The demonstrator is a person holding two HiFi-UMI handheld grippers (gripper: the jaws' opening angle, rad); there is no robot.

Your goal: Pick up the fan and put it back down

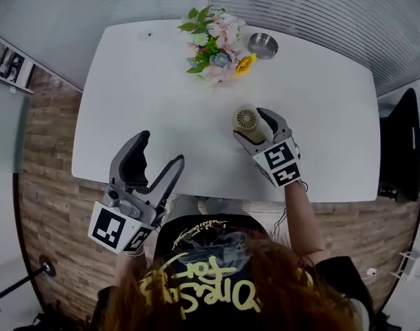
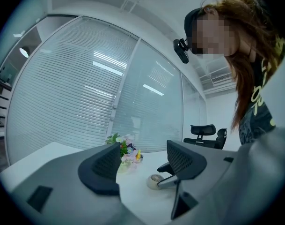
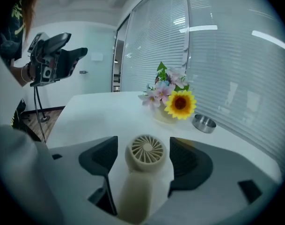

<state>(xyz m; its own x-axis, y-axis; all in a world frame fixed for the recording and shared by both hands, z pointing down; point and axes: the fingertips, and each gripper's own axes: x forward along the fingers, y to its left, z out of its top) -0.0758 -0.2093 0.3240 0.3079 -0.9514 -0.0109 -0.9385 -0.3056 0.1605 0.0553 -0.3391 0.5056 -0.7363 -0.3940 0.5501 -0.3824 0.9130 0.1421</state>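
The cream hand-held fan lies on the white table, right of the middle. My right gripper reaches down around it. In the right gripper view the fan's round head sits between the two dark pads with a narrow gap on each side, and its handle runs back toward the camera. The jaws stand open around it. My left gripper hangs open and empty over the table's near edge at the left. From the left gripper view the fan rests on the tabletop.
A bunch of artificial flowers with a sunflower stands at the table's far side, and a small metal bowl sits just right of it. A black office chair stands off the table's right end. Glass walls with blinds lie behind.
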